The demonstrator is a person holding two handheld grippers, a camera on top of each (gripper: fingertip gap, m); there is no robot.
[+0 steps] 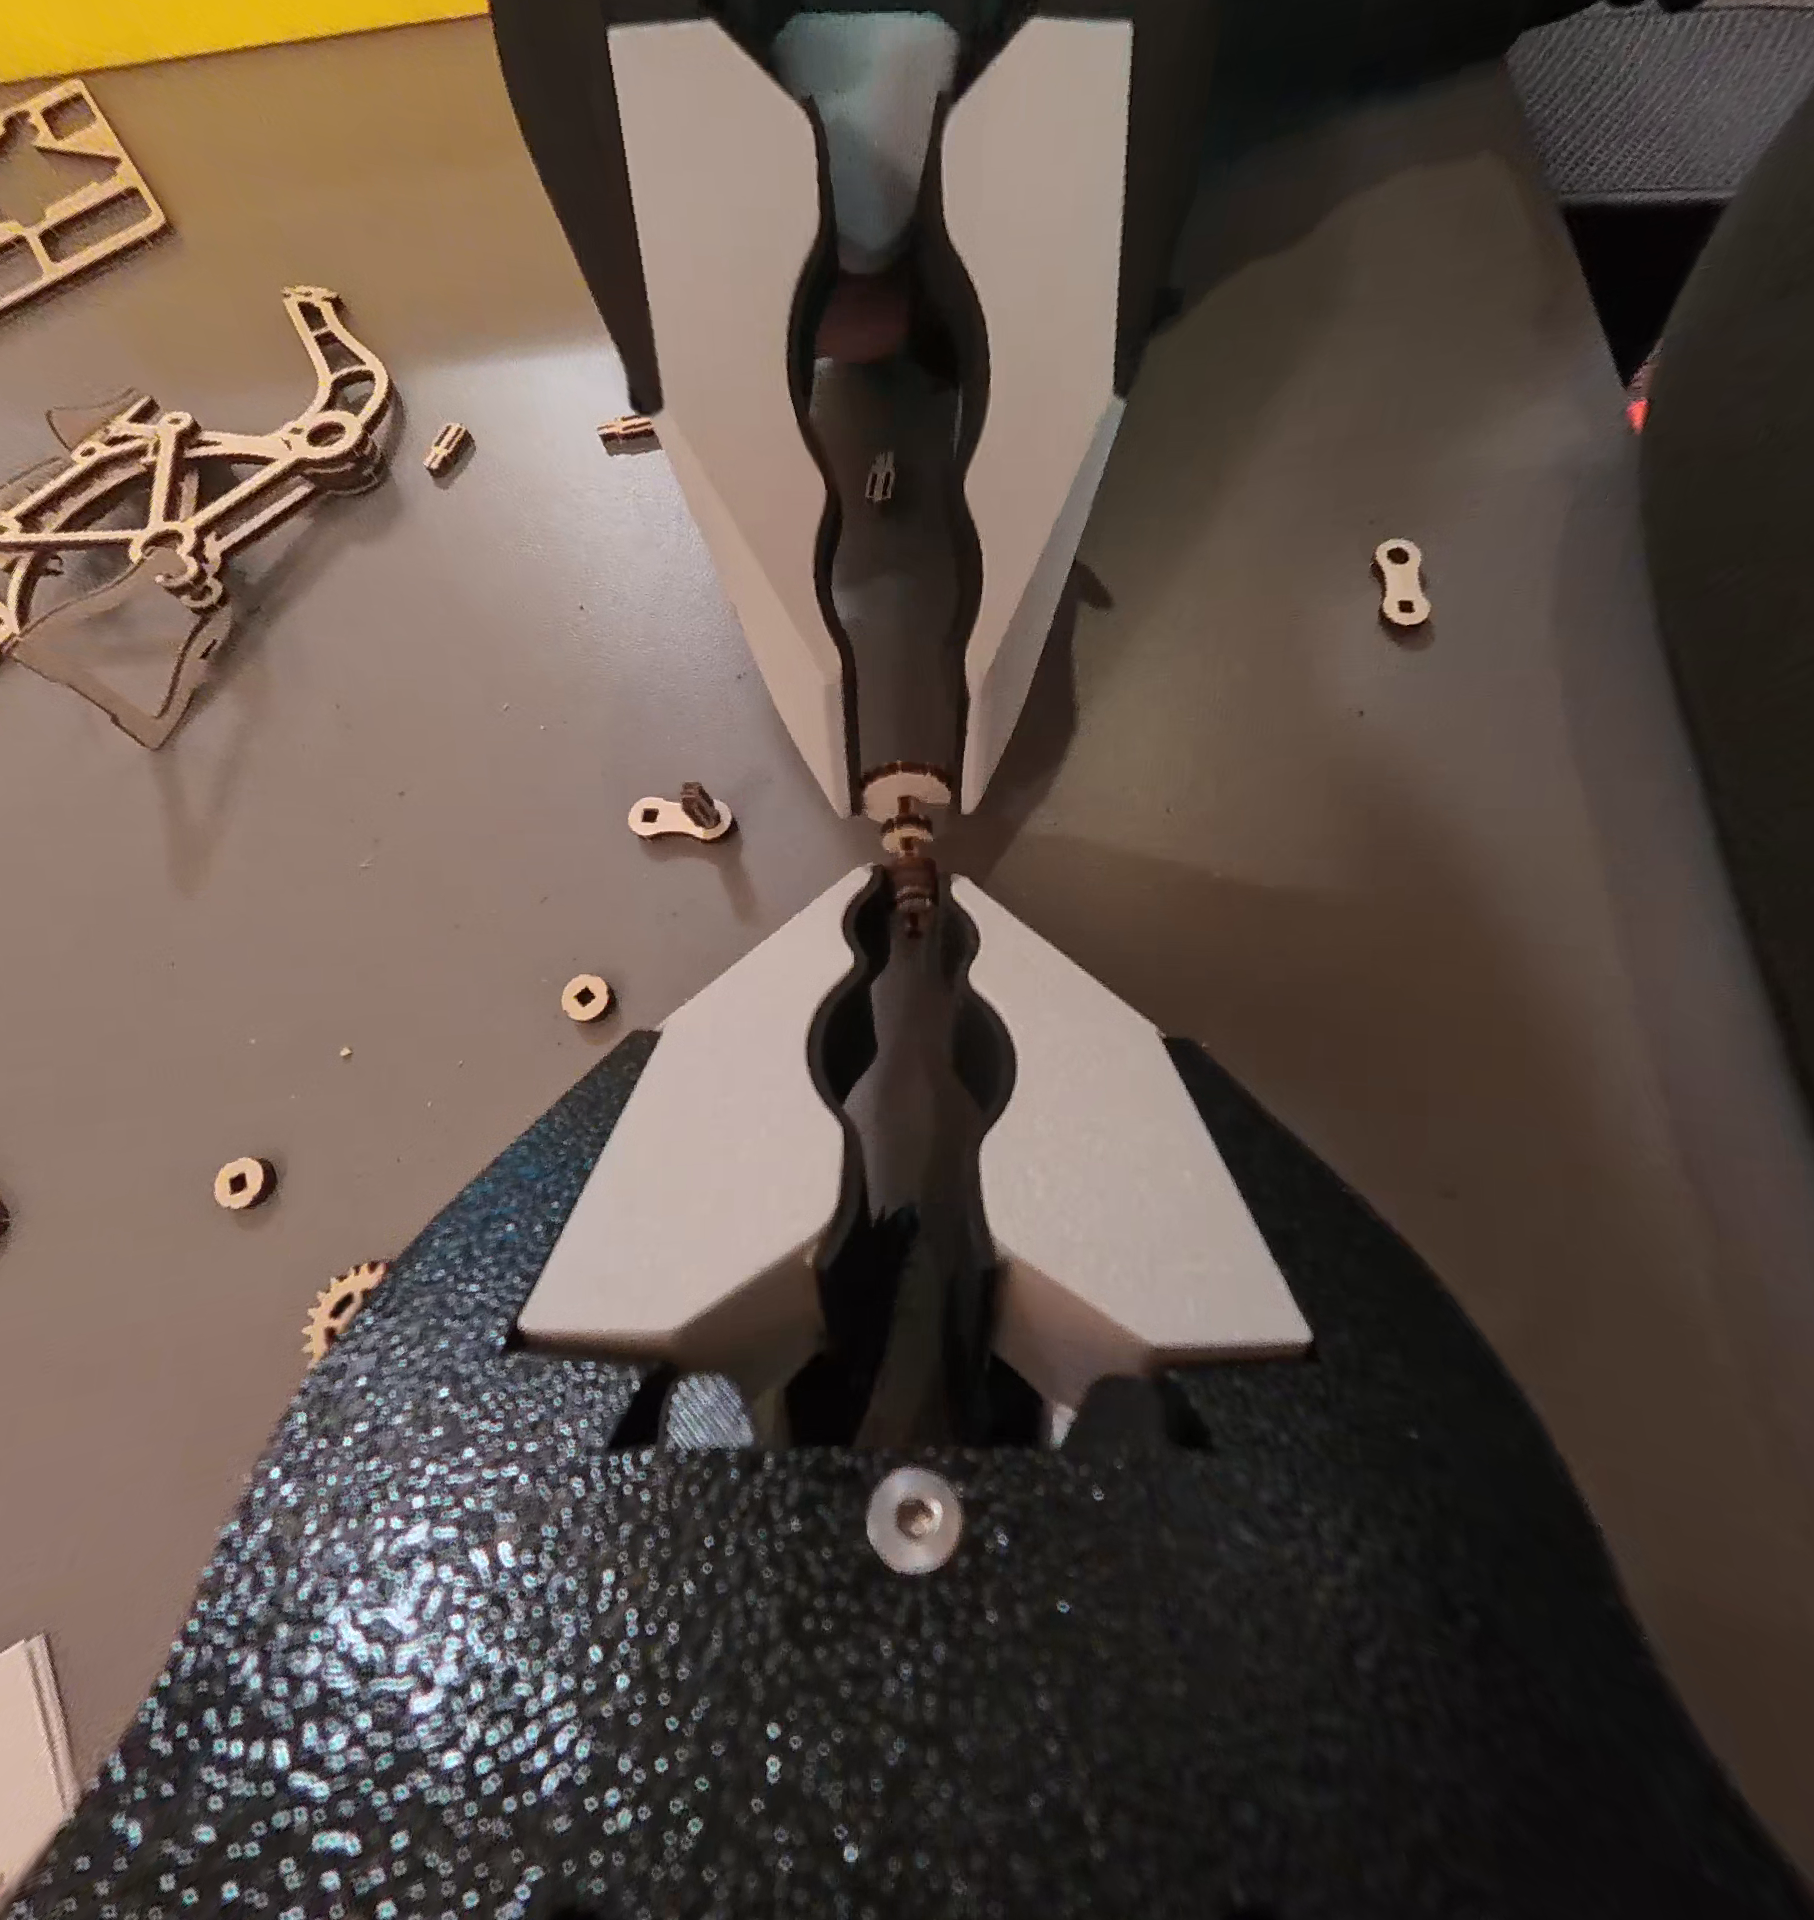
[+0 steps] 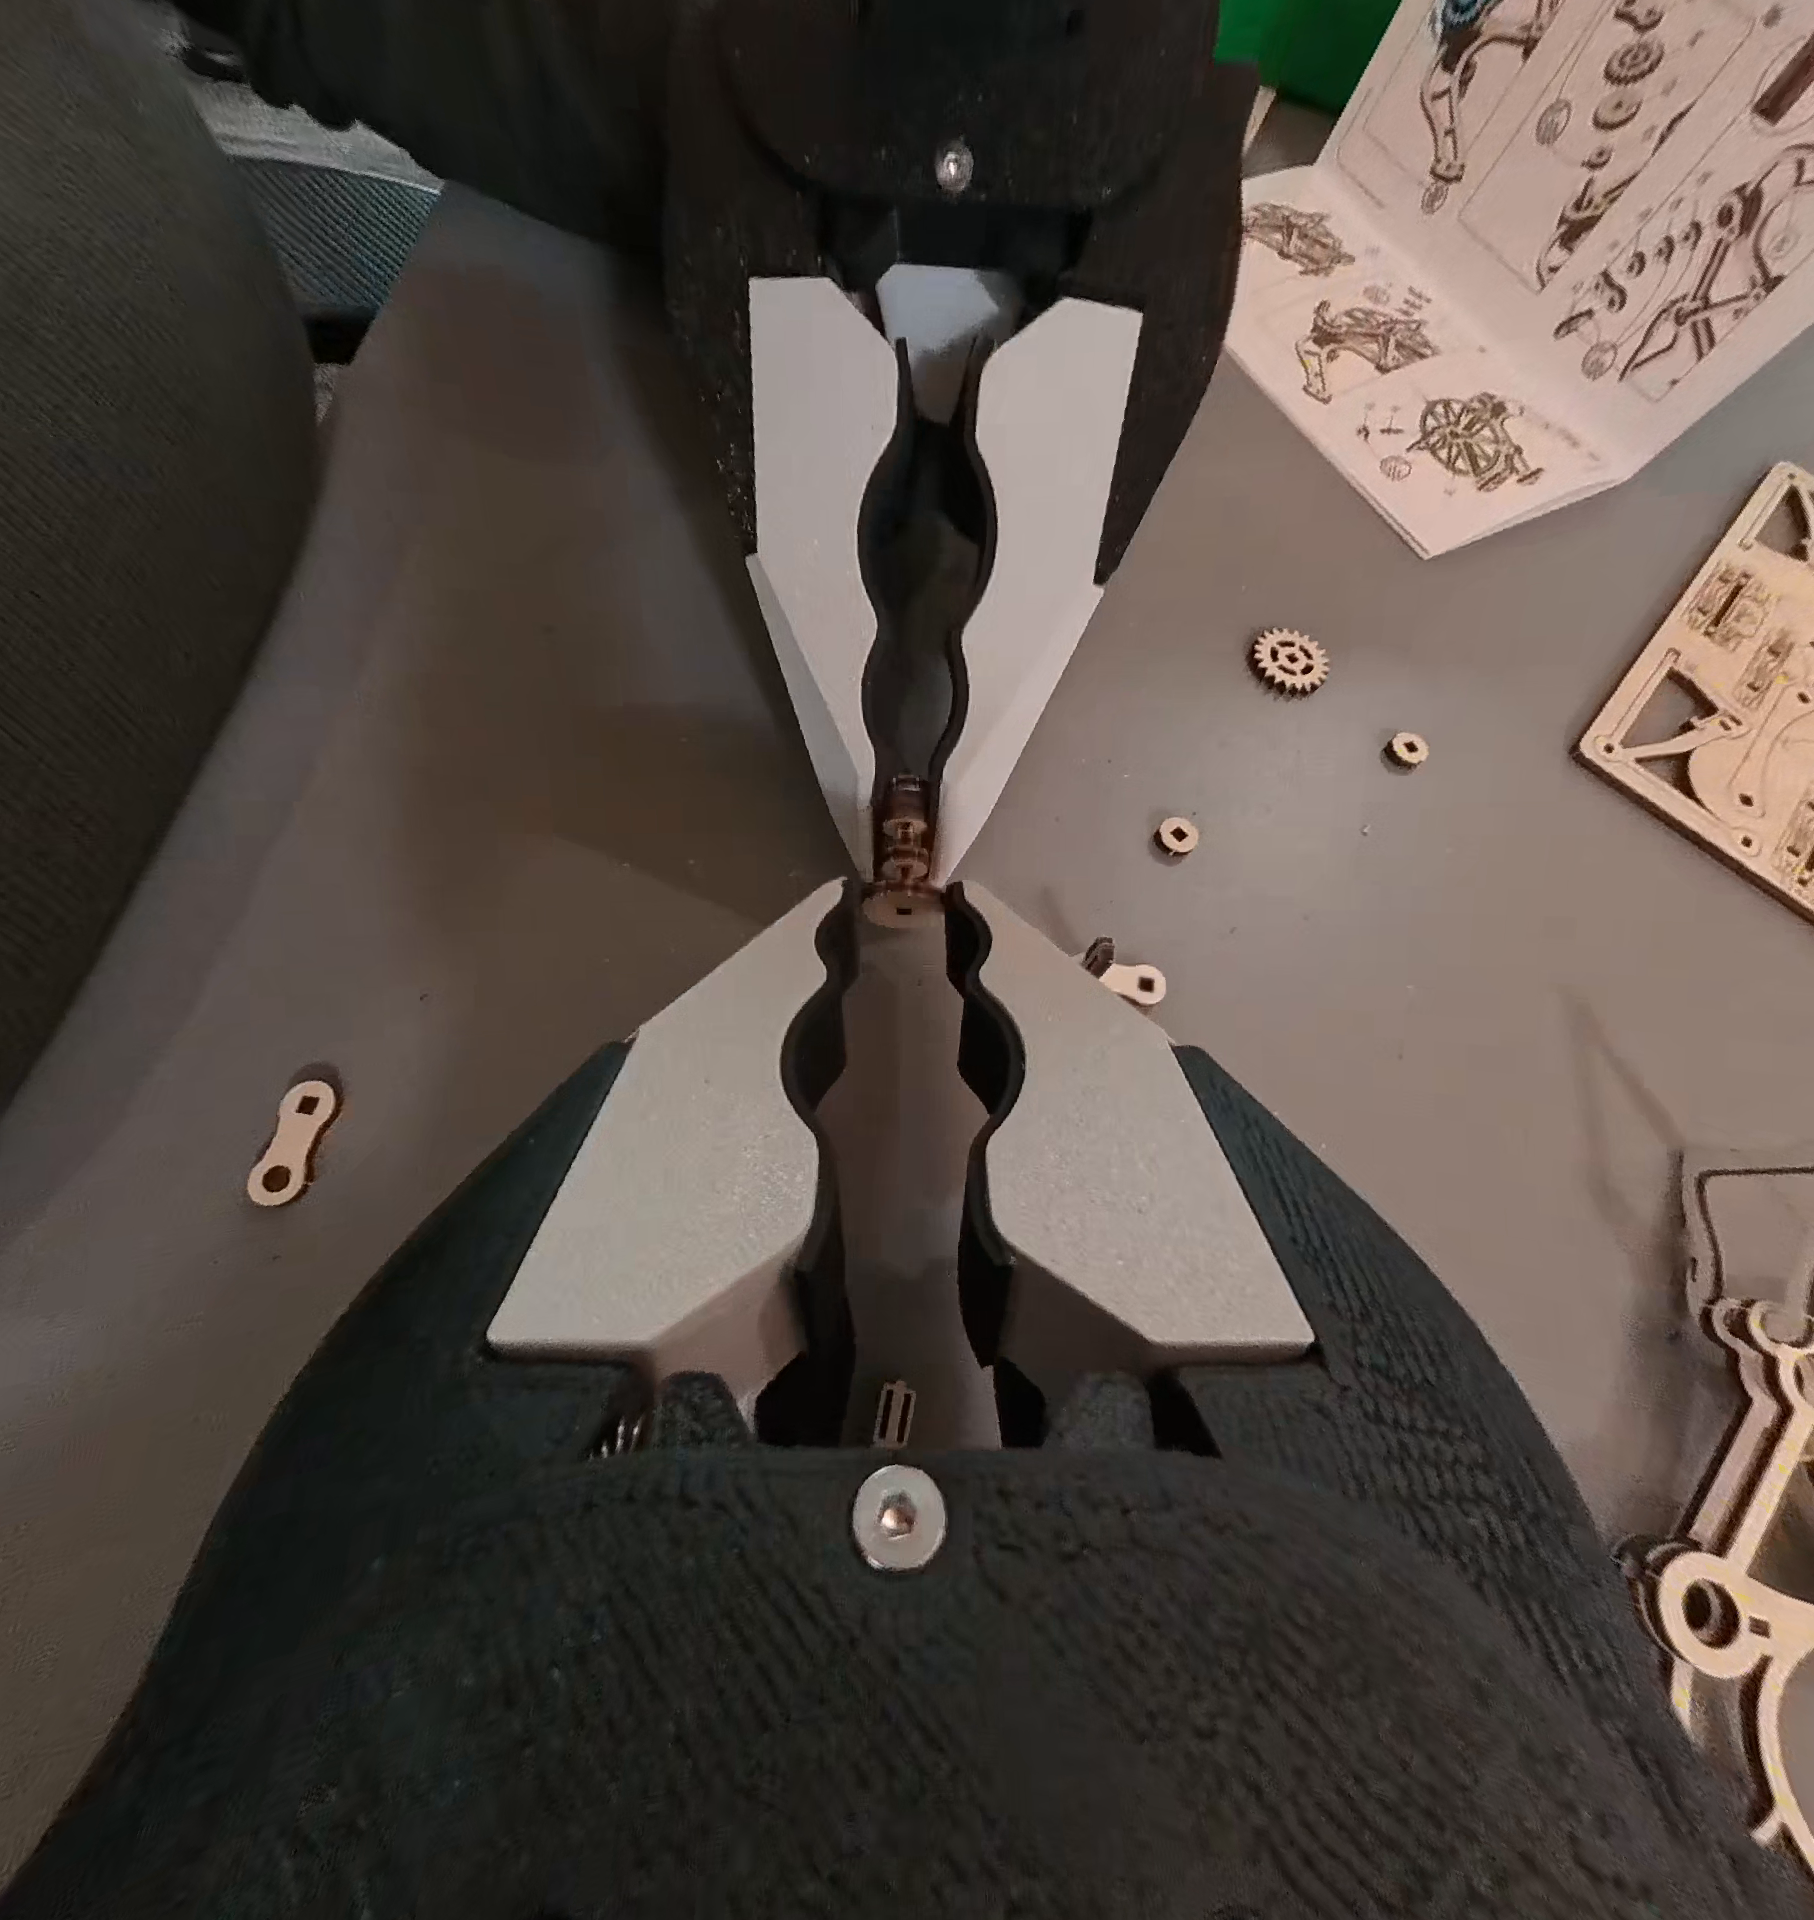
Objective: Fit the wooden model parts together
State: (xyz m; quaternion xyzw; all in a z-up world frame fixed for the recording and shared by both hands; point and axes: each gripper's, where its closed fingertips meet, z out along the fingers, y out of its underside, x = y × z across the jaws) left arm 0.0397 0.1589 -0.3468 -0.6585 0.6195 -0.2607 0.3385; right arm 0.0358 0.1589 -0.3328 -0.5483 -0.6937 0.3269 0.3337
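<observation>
My two grippers meet tip to tip above the grey table. In the left wrist view my left gripper [image 1: 913, 883] is shut on a short wooden axle [image 1: 909, 902] with small rings on it. My right gripper [image 1: 908, 808] faces it from above, shut on a small toothed wooden disc [image 1: 905, 781]. The axle's end touches the disc's centre. In the right wrist view my right gripper [image 2: 901, 891] pinches the disc [image 2: 901, 911] by its edges. The left gripper [image 2: 908, 836] holds the ringed axle [image 2: 905, 826] against it.
A partly built wooden frame [image 1: 186, 499] [image 2: 1776, 1455] lies on the table. Loose links [image 1: 1402, 582] [image 2: 295, 1132], washers [image 1: 586, 1000] [image 2: 1176, 834], a gear [image 2: 1290, 660], cut-out part sheets [image 2: 1734, 748] and an instruction sheet [image 2: 1568, 260] lie around. A dark chair [image 1: 1765, 727] borders the table. My left and right fingertips are right by each other.
</observation>
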